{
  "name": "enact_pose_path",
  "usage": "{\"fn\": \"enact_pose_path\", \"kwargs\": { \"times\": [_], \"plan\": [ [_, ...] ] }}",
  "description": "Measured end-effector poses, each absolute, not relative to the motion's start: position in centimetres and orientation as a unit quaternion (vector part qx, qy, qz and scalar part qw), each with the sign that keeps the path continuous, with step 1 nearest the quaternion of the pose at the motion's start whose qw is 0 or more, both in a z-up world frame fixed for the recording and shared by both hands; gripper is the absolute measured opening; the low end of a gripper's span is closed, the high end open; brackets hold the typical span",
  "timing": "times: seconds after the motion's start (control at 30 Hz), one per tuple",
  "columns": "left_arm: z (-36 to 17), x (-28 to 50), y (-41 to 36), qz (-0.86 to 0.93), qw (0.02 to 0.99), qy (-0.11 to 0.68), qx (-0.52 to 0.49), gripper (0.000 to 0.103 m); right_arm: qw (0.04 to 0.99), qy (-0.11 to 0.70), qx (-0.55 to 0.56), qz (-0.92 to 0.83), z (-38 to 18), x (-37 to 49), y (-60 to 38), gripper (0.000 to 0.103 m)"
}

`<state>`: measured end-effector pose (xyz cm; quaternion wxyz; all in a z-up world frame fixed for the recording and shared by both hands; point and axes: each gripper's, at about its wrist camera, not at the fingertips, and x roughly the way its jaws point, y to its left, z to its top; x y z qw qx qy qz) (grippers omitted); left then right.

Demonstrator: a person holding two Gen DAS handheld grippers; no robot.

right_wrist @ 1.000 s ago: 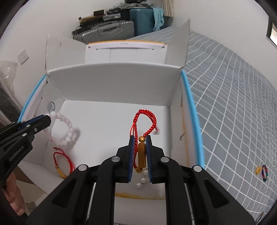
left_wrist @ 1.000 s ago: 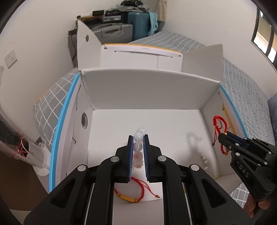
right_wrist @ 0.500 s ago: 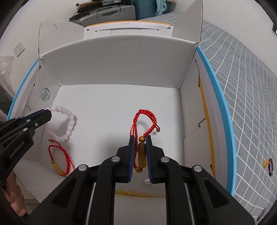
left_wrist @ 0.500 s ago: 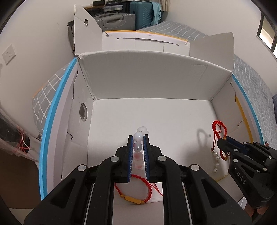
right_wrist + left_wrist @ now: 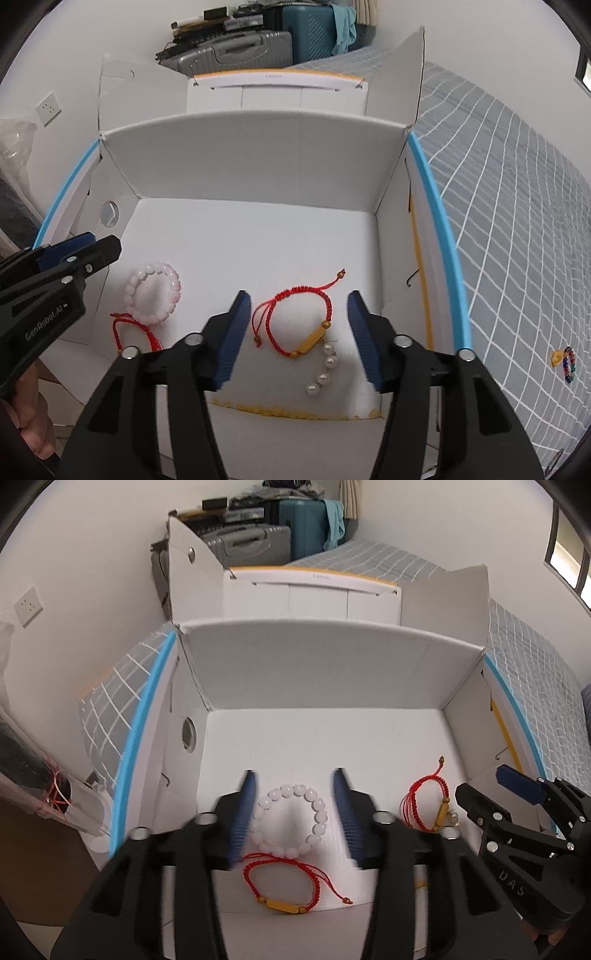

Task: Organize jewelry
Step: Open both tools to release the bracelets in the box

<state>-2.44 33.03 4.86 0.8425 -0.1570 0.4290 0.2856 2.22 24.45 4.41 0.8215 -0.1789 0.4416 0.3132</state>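
Note:
A white cardboard box [image 5: 325, 675] [image 5: 258, 155] lies open on the bed. On its floor lies a pale pink bead bracelet [image 5: 316, 836] [image 5: 173, 291], directly below my open, empty left gripper [image 5: 295, 812]. A red cord bracelet with a gold tube [image 5: 314, 338] [image 5: 441, 812] lies below my open, empty right gripper [image 5: 297, 332]. A second red cord bracelet [image 5: 282, 904] [image 5: 120, 332] lies near the front edge. A short pearl strand [image 5: 325, 373] and a yellow bead strand [image 5: 280, 411] lie beside them.
A small coloured bead piece [image 5: 565, 363] lies on the grey checked bedcover [image 5: 517, 221] right of the box. Suitcases [image 5: 240, 48] stand against the far wall. A clear plastic bag [image 5: 33, 786] sits left of the box.
Both grippers opened and dropped their bracelets onto the box floor. The pink bead bracelet and the red cord bracelet now lie flat beneath the open jaws.

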Motion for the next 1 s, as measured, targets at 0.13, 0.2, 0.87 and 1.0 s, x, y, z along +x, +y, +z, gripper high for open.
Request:
{"fn": "enact_pose_path", "kwargs": {
  "times": [0.13, 0.2, 0.87, 1.0],
  "plan": [
    [5.9, -2.8, 32.7, 0.286, 0.849, 0.416, -0.155, 0.061, 0.833, 0.421, -0.174, 0.313, 5.6, 1.9, 23.7, 0.074],
    [6.3, -2.9, 32.5, 0.288, 0.852, 0.410, -0.153, 0.066, 0.839, 0.411, -0.169, 0.315, 6.2, 1.9, 23.3, 0.082],
    [10.0, -2.2, 29.3, 0.287, 0.875, 0.364, -0.139, 0.097, 0.884, 0.349, -0.131, 0.282, 11.3, 3.5, 16.6, 0.095],
    [10.3, -1.1, 27.6, 0.271, 0.883, 0.361, -0.129, 0.097, 0.893, 0.345, -0.121, 0.262, 11.8, 4.2, 14.0, 0.095]
  ]
}}
